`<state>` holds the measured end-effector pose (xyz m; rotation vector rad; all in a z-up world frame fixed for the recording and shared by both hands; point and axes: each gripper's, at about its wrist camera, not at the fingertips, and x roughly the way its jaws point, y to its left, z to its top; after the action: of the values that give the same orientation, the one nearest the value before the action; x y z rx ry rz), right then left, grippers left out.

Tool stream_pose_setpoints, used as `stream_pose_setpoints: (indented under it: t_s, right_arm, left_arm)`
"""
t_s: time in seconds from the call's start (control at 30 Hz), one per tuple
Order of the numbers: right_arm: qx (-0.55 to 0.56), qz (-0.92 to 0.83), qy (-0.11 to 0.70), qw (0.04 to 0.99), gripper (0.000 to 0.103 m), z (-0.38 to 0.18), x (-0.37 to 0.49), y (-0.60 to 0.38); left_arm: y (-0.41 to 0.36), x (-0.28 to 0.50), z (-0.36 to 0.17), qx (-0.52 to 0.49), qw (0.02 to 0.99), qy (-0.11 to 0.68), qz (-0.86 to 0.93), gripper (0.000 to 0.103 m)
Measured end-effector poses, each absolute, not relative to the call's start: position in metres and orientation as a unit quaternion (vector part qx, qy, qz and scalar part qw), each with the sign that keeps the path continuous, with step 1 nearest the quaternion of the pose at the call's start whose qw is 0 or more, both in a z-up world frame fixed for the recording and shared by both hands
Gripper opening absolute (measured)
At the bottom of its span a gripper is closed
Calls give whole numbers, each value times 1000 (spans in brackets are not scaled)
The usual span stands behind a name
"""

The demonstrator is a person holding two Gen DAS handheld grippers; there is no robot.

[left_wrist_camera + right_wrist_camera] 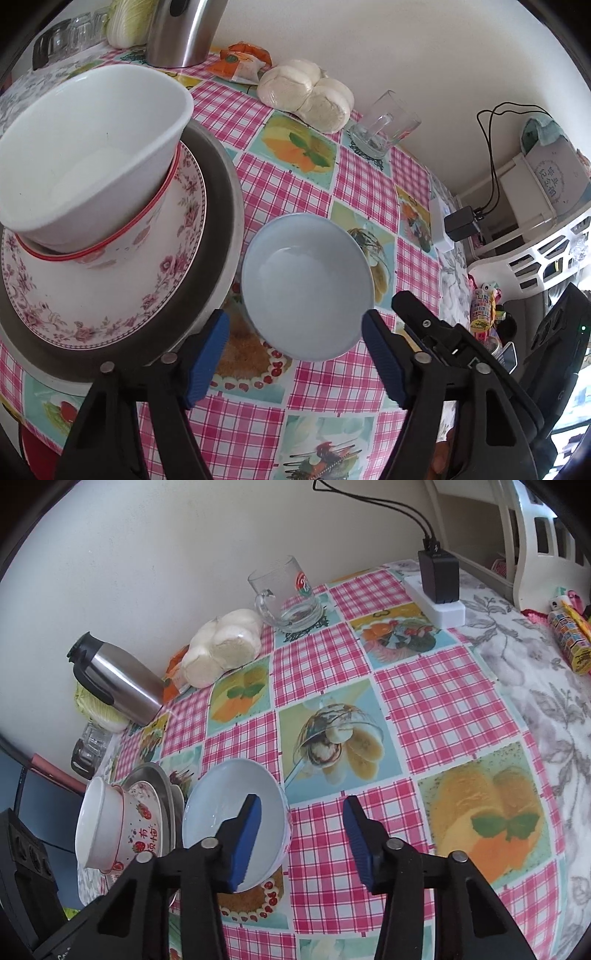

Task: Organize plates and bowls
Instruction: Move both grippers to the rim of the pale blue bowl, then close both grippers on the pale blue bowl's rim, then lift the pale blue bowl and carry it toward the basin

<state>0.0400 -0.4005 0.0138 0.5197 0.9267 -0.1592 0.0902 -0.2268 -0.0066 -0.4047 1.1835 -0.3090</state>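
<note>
A pale blue bowl (306, 288) stands empty on the checked tablecloth. My left gripper (295, 350) is open, its blue pads (210, 354) on either side of the bowl's near rim without pressing it. My right gripper (301, 801) is open too. Its left finger (243, 842) overlaps the blue bowl (221, 812) in the right wrist view, and nothing is gripped. Left of the bowl a white bowl (92, 147) sits tilted inside a red-rimmed bowl (147, 236), on a floral plate (129, 306), on a metal dish (221, 221).
Along the wall stand a steel flask (181, 33), glass cups (70, 37), bagged buns (306, 92) and a glass mug (384, 129). A power strip with a charger (458, 221) lies at the table's right edge, a white basket (535, 251) beyond it.
</note>
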Motion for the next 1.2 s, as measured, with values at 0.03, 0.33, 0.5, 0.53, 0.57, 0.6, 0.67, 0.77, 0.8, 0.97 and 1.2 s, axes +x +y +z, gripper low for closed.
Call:
stream_pose_setpoints:
  t_s: [0.03,0.33,0.5,0.53,0.57,0.6,0.67,0.77,0.8,0.97,1.2]
  right_arm:
    - [245,-77,445,858,42,11,42,-399]
    - [234,-70,466,850,28,-6,54,-391]
    - [233,-70,475,846,21,-14,60,-387]
    - [234,-69,476,845,21,-15,61,-387]
    - [233,-69,476,845,21,-15,62,-387]
    - [232,-69,476,845,20,-16,62,-387]
    - [233,-68,477,845,19,-19,64,-387]
    - [235,-65,479,843,19,-22,66,-386]
    - [236,-65,480,842,18,-23,66,-387]
    - [231,-65,485,841,17,-24,66,-386]
    - [220,-75,492,839,17,-23,61,-390]
  left_arm:
    - [-227,91,-8,-189,799,553,-142,68]
    - [-225,97,-26,-215,788,563,-131,56]
    - [-228,99,-28,-202,794,560,-122,49]
    - [-228,99,-29,-203,794,560,-121,49]
    - [-228,100,-29,-204,795,559,-120,49]
    - [-228,100,-29,-204,795,559,-118,48]
    - [-228,100,-29,-203,796,559,-114,47]
    - [-228,100,-29,-203,798,556,-114,46]
    - [-228,100,-30,-202,798,556,-114,46]
    - [-229,100,-30,-197,801,554,-114,46]
    - [-235,99,-33,-195,795,561,-124,46]
